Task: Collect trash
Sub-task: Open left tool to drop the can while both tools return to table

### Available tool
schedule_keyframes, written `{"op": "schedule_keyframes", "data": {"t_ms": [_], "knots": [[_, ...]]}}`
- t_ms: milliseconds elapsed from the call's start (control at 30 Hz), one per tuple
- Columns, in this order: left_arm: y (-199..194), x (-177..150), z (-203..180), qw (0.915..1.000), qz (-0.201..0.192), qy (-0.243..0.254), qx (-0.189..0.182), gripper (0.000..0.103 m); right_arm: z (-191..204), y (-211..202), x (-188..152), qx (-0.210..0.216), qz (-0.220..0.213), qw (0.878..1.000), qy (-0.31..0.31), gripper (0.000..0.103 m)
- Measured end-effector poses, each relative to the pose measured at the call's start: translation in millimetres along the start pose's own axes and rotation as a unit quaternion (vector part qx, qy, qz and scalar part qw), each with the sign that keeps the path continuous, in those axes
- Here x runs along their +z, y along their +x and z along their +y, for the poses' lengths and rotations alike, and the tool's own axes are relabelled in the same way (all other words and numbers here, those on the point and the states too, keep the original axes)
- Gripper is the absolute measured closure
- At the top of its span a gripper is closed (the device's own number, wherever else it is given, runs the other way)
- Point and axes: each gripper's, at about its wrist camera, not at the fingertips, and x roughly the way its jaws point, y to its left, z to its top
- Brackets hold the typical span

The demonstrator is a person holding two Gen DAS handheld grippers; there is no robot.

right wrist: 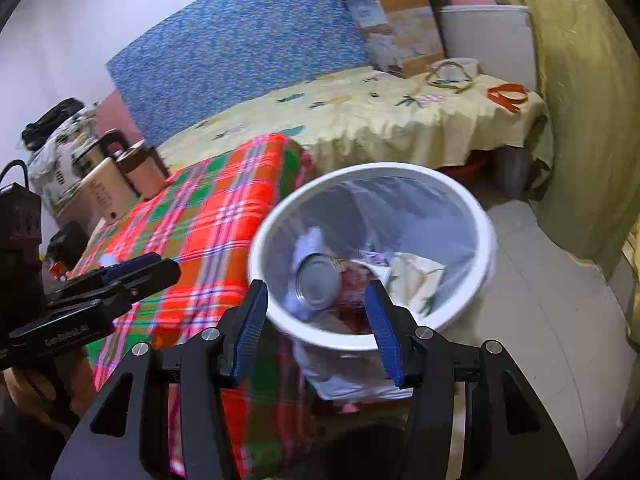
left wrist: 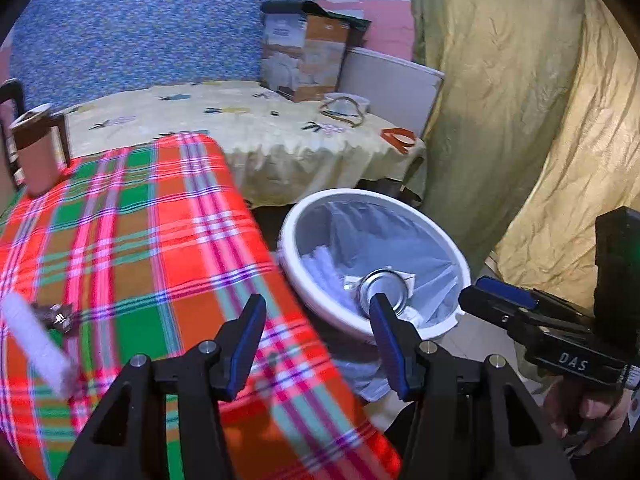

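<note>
Left wrist view shows both grippers, left gripper [left wrist: 318, 350] and right gripper [right wrist: 318, 330], jaws wide and empty; the light, crushable white paper roll [left wrist: 34, 346] on the plaid-covered worktop [left wrist: 132, 220] probably wants a gentle mid-length pinch.

bin [right wrist: 486, 248] mouth open above, plaid table [right wrist: 208, 216] beside

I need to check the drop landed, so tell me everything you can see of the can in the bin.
The can is a silvery metal tin lying on its side inside the bin, its round, ridged end face turned up toward the cameras. It rests on crumpled white paper and other wrappers near the bin's bottom, against the clear liner. The body looks partly buried in that trash, so any label is hidden. Neither set of tongs touches it. It also shows in the left wrist view.
</note>
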Motion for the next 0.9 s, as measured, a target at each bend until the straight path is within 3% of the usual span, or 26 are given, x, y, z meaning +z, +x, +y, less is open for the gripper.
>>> {"op": "schedule_keyframes", "data": {"t_ms": [633,900], "knots": [[-47.4,-31.4,50.4,0.9946,-0.030,-0.059,0.080,0.047,58.2,6.7,-7.3,0.065,0.012,0.996,-0.058,0.050],[-62.1,-41.7,77.8,0.9876,-0.040,-0.089,0.124,0.047,76.5,14.9,-6.9,0.081,0.020,0.994,-0.077,0.050]]}}
